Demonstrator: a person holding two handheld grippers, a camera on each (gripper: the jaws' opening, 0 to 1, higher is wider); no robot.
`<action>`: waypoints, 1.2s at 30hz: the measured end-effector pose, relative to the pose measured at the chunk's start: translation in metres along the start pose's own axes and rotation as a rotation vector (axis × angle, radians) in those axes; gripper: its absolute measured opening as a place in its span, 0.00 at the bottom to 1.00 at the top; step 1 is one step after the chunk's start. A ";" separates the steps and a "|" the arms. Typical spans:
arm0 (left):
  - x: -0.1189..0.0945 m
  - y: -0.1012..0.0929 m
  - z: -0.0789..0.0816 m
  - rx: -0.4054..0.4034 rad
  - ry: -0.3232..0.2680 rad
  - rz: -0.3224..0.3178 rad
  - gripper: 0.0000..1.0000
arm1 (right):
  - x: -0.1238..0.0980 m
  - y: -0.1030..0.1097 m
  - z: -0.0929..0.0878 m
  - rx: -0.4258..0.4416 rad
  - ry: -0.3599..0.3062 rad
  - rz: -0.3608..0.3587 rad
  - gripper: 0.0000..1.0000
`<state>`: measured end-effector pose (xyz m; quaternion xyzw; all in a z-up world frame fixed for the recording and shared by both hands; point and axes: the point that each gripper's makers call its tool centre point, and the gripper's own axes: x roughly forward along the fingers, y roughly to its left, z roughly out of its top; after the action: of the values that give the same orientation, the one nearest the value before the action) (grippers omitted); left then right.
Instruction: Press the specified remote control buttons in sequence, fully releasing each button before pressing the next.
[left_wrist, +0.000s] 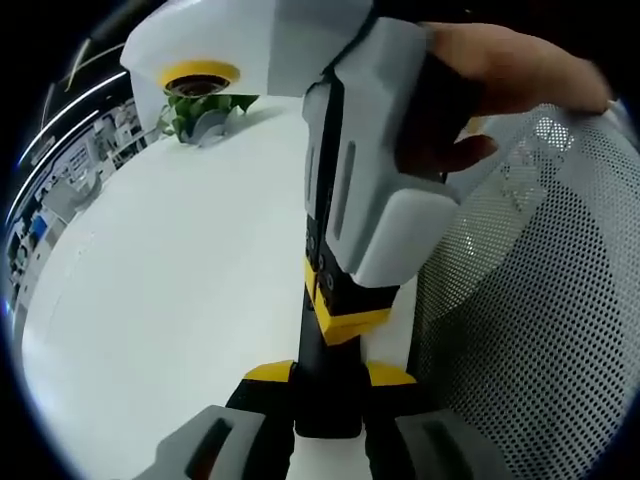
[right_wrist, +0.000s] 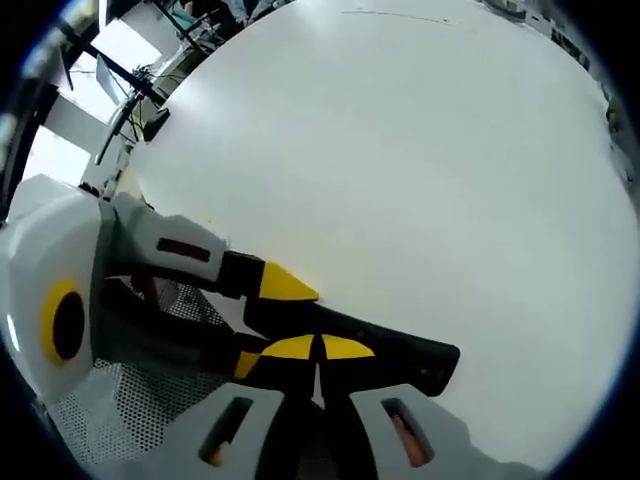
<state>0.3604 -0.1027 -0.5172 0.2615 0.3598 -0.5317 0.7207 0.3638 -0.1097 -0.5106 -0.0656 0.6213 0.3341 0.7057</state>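
Observation:
A slim black remote (left_wrist: 326, 395) is clamped between the yellow-tipped jaws of my left gripper (left_wrist: 328, 375) and juts out over the white table (left_wrist: 170, 290). My right gripper (left_wrist: 345, 315), held by a hand, comes down from the upper right, its yellow tips against the remote just ahead of the left jaws. In the right gripper view, my right gripper (right_wrist: 320, 348) is shut, its tips meeting on the remote (right_wrist: 410, 355). The left gripper (right_wrist: 265, 322) reaches in from the left and grips the remote's near end. The buttons are hidden.
A green plant in a yellow-rimmed pot (left_wrist: 205, 105) stands at the table's far edge. A grey mesh chair back (left_wrist: 540, 310) rises just off the table's right side. The bare white tabletop (right_wrist: 420, 160) stretches beyond the remote. Shelves and stands line the room's edge.

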 end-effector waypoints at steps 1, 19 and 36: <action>0.000 0.000 0.000 0.001 0.000 0.000 0.25 | 0.000 0.000 0.000 -0.009 0.006 -0.007 0.00; 0.000 0.000 0.001 -0.008 -0.016 0.003 0.25 | 0.000 -0.001 0.000 0.028 -0.012 0.020 0.00; 0.001 0.002 0.003 -0.014 -0.020 0.016 0.25 | 0.003 0.001 0.003 -0.071 -0.021 -0.055 0.00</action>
<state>0.3628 -0.1047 -0.5164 0.2541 0.3539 -0.5260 0.7304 0.3656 -0.1061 -0.5120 -0.1042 0.5995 0.3373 0.7183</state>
